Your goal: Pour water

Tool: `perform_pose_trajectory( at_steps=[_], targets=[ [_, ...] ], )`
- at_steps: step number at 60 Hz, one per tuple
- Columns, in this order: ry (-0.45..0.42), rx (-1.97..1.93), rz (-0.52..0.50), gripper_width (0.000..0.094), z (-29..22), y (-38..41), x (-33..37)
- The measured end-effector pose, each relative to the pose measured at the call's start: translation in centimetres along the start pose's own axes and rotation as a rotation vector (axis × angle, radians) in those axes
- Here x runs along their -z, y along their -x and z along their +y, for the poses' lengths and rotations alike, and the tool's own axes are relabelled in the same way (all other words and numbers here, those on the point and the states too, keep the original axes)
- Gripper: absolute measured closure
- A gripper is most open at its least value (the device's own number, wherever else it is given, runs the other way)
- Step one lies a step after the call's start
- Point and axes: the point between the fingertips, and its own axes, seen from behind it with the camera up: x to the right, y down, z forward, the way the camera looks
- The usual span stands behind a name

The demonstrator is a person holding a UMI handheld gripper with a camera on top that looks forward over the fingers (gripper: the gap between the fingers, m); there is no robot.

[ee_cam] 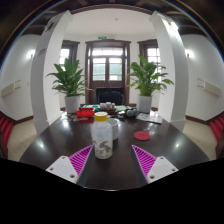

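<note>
Gripper [110,160] spread wide, pink-padded fingers [80,160] apart at either side, nothing pinched between them. Clear jar-like bottle [102,136] with pale lid, upright on the dark round table [60,140], straight ahead and on the centreline between the two fingers, slightly nearer the left pad than the right; base seemingly just beyond the fingertips, not yet inside the jaws. Long axis of bottle vertical, hence square to the line of approach and suited to a sideways pinch on the body below the lid. Small glass cup [114,128] just beside the bottle, at its right and a little behind, probably the receiving vessel; contact between the two not resolvable. Red round object [142,135] farther right on the tabletop, well apart from both. Red item [86,113] and a cluster of tea ware [108,107] toward the far rim, well beyond the working zone. Two potted plants [68,80] flanking a door at the back of the room. Judged stage: approach before grasp, pouring not begun. Coming move governed by one relation: bottle dead ahead, so a straight advance with a slight leftward correction, fingers passing either side of the body. Risk: right finger clipping the adjacent cup during closure.
</note>
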Motion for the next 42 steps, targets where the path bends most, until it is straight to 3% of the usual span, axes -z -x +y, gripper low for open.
perform_pose_trajectory(
  at_steps=[11, 35, 40, 41, 42],
  targets=[
    [-0.027, -0.009, -0.053, 0.0208, -0.4, 1.3, -2.9],
    [-0.054, 0.007, -0.067, 0.0204, -0.9, 2.9, -9.5],
    [-0.056, 0.01, -0.026, 0.0255, 0.4, 3.1, -10.9],
    [-0.056, 0.015, -0.014, 0.0347, 0.6, 3.0, -11.1],
    [-0.064, 0.018, -0.014, 0.0354, 0.7, 3.3, -11.4]
  ],
)
